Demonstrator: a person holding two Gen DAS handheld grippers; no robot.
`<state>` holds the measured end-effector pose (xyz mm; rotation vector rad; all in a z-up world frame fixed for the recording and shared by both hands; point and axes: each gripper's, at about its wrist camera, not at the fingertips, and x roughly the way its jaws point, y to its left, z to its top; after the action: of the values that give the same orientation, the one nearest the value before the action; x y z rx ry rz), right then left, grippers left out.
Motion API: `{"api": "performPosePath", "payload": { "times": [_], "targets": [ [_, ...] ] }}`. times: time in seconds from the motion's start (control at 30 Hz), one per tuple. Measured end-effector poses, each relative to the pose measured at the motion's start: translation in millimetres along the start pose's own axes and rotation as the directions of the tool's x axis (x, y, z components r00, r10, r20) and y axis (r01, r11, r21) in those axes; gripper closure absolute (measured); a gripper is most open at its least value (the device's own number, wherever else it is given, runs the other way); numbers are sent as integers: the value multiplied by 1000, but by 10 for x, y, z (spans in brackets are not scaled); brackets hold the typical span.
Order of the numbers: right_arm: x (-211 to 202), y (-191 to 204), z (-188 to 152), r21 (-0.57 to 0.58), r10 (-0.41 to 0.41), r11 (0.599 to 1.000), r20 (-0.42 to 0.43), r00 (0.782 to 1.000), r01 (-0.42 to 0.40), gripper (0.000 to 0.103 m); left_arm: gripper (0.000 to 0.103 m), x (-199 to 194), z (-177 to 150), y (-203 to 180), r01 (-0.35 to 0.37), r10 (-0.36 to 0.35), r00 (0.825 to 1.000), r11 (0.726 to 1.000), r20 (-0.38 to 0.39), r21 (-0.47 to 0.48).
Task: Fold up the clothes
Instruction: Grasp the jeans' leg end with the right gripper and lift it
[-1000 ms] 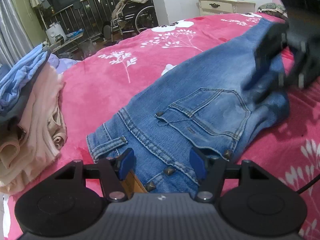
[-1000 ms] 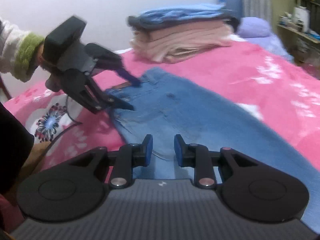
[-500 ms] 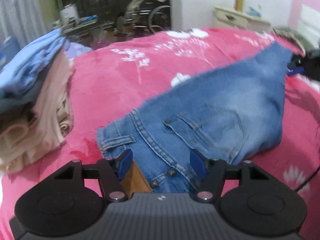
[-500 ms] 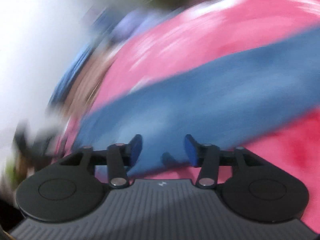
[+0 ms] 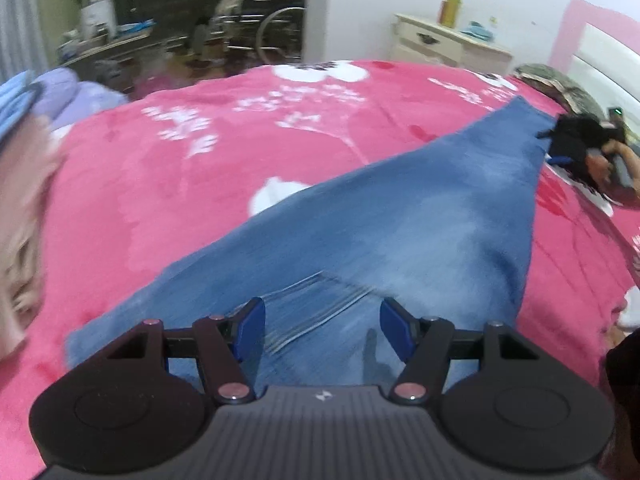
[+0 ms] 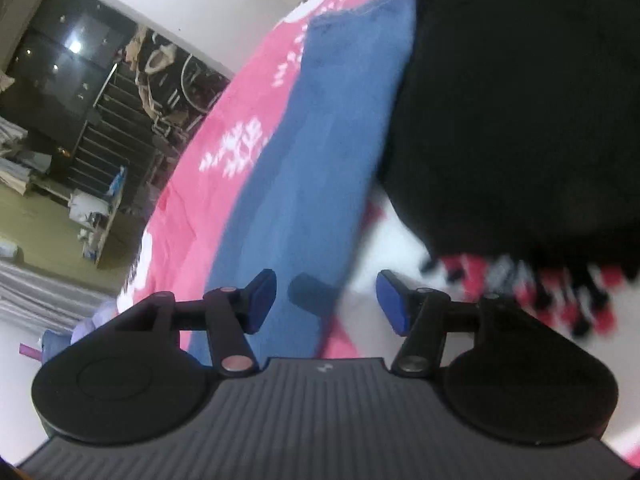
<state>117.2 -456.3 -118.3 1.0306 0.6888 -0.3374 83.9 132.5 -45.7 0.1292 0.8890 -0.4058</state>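
Blue denim jeans (image 5: 400, 216) lie flat under your left gripper (image 5: 322, 326), jaws wide apart, holding nothing. Your right gripper (image 6: 326, 300) gapes empty over the leg's edge.

One pair of jeans (image 5: 400, 216), two hand-held grippers (both spread), one pink blanket (image 5: 200, 184), one dresser (image 5: 448, 46).

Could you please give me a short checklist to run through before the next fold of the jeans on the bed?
1. Left gripper open, jaws spread over the denim: ok.
2. Right gripper open, nothing between its jaws: ok.
3. Jeans laid out long across the pink blanket: ok.
4. Right gripper lined up at the leg's far end: ok; in the left view it sits beside the hem.
5. Black garment clear of the leg: cannot tell; it borders the denim.
6. Denim free of wrinkles: cannot tell, blurred.
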Motion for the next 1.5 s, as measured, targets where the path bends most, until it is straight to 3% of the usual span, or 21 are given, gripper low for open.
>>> {"api": "performPosePath", "payload": {
  "times": [0.17,0.33,0.63,0.73,0.8,0.9,1.07,1.27,1.37,1.5],
  "targets": [
    [189,-99,285,119,23,992,74,997,-32,48,38,268,34,-153,16,-15,1000,999,-26,43],
    [384,-72,469,196,36,979,129,991,-61,47,37,393,-1,-132,28,-27,999,999,-47,20],
    [613,-84,739,260,57,959,207,977,-111,46,36,429,8,-134,31,-30,998,999,-52,13],
    [554,-45,721,224,82,965,227,970,-134,57,36,428,13,-132,29,-28,998,1000,-52,11],
    [514,-19,710,200,99,969,240,966,-149,84,36,433,4,-149,22,-21,999,1000,-49,18],
    [454,19,692,162,125,972,259,958,-170,97,35,440,-10,-175,11,-9,999,1000,-43,28],
    [354,90,662,97,169,974,287,943,-204,98,35,448,-33,-217,-8,9,999,999,-32,45],
    [154,547,505,-134,231,970,244,942,-203,98,35,442,-52,-247,-20,22,1000,999,-22,49],
    [91,858,252,-328,254,926,179,951,-185,98,35,440,-55,-253,-23,24,1000,998,-19,50],
    [102,1187,-309,-553,267,806,24,964,-210,98,35,441,-59,-261,-27,28,999,998,-17,48]
  ]
}}
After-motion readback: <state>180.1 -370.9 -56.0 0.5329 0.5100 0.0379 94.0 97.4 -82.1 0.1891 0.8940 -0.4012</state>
